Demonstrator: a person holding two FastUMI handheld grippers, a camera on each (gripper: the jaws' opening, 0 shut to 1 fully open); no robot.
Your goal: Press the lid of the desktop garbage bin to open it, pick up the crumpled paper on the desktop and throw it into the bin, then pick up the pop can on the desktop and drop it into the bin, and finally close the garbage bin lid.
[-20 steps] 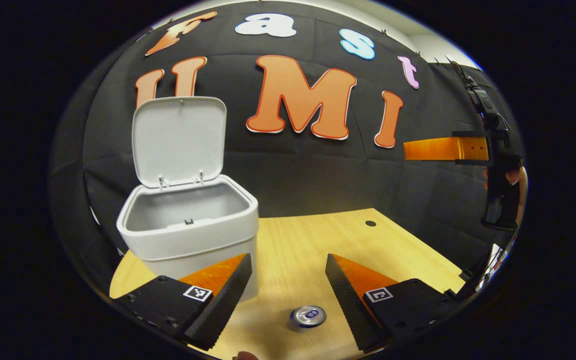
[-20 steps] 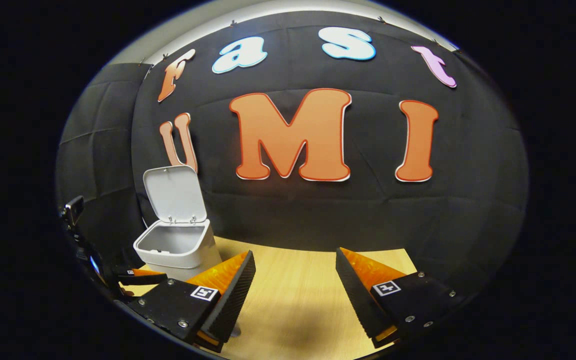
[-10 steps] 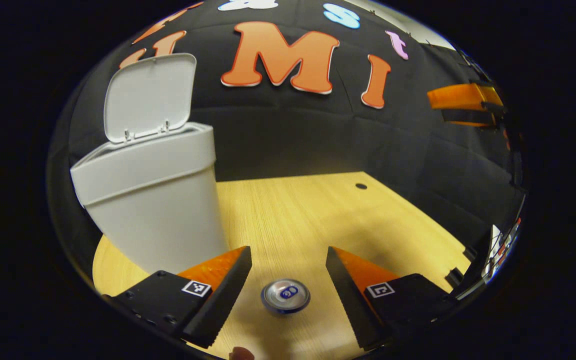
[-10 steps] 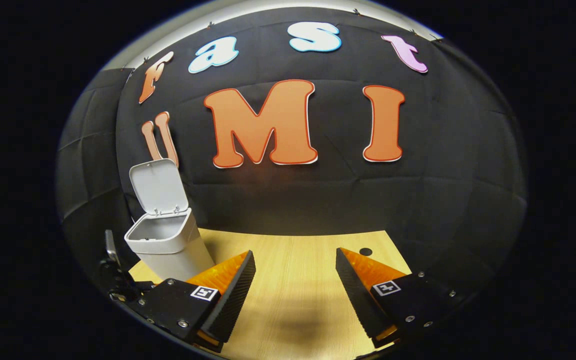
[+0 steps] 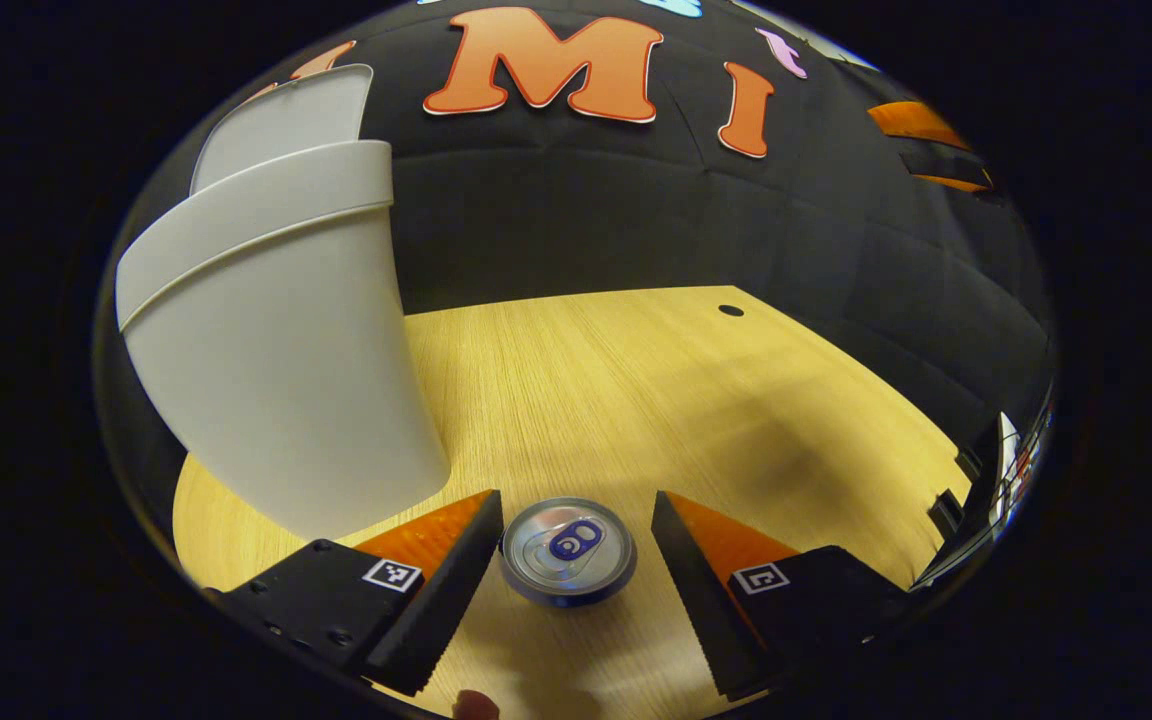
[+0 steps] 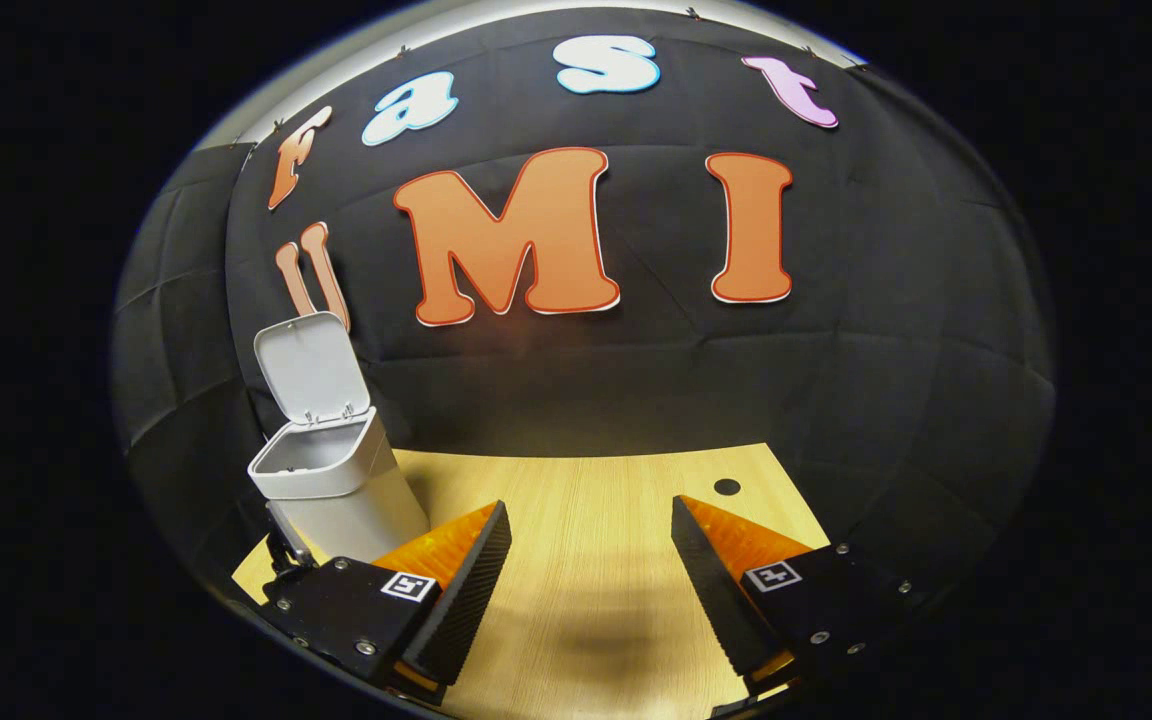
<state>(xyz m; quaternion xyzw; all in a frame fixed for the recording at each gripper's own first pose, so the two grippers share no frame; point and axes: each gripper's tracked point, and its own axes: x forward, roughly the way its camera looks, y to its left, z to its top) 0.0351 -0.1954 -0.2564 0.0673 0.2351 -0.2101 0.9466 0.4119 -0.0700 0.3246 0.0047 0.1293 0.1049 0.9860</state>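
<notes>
A silver pop can (image 5: 568, 550) with a blue tab stands upright on the wooden desktop, seen from above in the left gripper view. My left gripper (image 5: 576, 570) is open, one finger on each side of the can with small gaps. The white bin (image 5: 271, 360) rises just left of it, its lid (image 5: 281, 125) standing up. In the right gripper view the same bin (image 6: 331, 480) sits at the far left with its lid (image 6: 311, 370) raised. My right gripper (image 6: 591, 580) hangs open above bare desktop, nothing between its fingers.
The wooden desktop (image 5: 636, 390) stretches behind the can, with a small dark hole (image 5: 731, 311) near its far edge. The same hole (image 6: 727, 487) appears in the right gripper view. The other gripper (image 5: 921, 135) shows at the upper right of the left gripper view.
My left gripper has dropped down and forward, so the can now sits between its fingers and the bin looms larger. The right gripper view has drifted slightly; its jaws stay open.
</notes>
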